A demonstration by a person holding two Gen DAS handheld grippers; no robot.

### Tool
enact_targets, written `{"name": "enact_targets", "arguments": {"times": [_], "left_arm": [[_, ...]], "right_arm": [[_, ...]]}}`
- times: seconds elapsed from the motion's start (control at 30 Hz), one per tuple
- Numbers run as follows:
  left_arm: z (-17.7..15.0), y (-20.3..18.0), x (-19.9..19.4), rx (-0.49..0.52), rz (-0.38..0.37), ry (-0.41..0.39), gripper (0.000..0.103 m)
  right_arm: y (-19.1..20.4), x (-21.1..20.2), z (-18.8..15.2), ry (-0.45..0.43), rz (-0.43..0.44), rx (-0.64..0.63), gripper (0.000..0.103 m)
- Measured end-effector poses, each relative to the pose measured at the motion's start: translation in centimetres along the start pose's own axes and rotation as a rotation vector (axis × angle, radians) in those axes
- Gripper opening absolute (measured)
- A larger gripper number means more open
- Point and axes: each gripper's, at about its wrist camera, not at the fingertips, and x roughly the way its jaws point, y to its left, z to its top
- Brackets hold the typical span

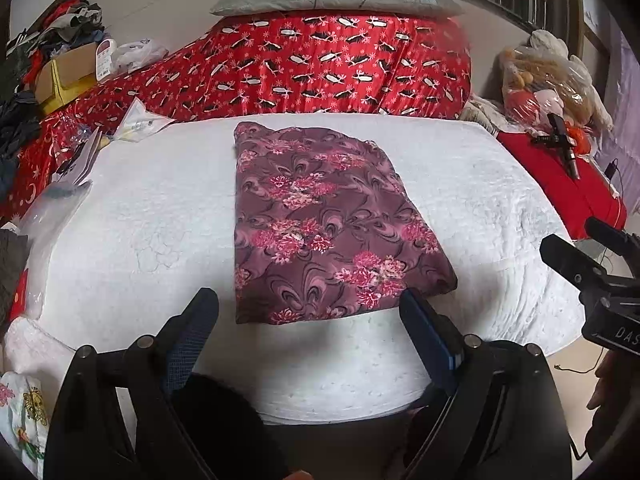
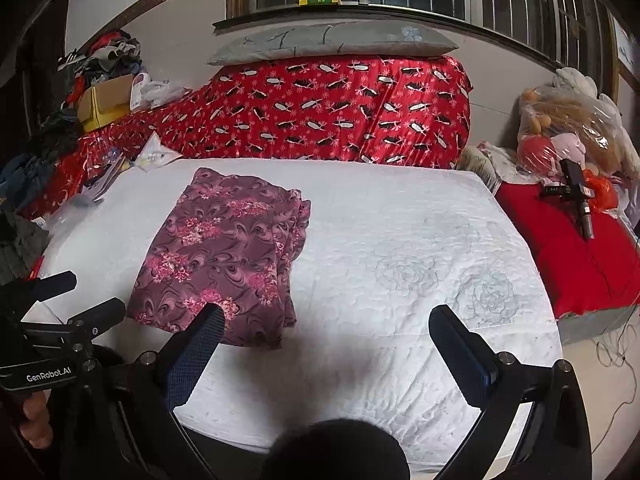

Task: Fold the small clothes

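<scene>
Just ahead of the wide-spread, empty left claw, the folded floral garment on white quilt

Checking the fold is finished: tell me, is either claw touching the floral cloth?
Apart. Both wrist views show the left claw and right claw open, empty, hovering short of the cloth.

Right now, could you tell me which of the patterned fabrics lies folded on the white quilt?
The maroon floral garment, folded into a rectangle on the white quilt. The red patterned blanket is heaped behind it.
</scene>
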Motion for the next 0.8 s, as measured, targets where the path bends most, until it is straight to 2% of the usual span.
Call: {"name": "enact_targets", "arguments": {"times": [0.43,0.8], "left_arm": [[0.0,-0.6,-0.9,0.003,-0.038,-0.018,0.093],[0.1,-1.3,-1.8,0.014,-0.029,-0.034,0.093]], "right_arm": [[0.2,-0.3,-0.2,-0.007,0.0,0.002,0.103],[0.2,-0.8,-0.3,-0.016,0.001,0.018,0.103]]}}
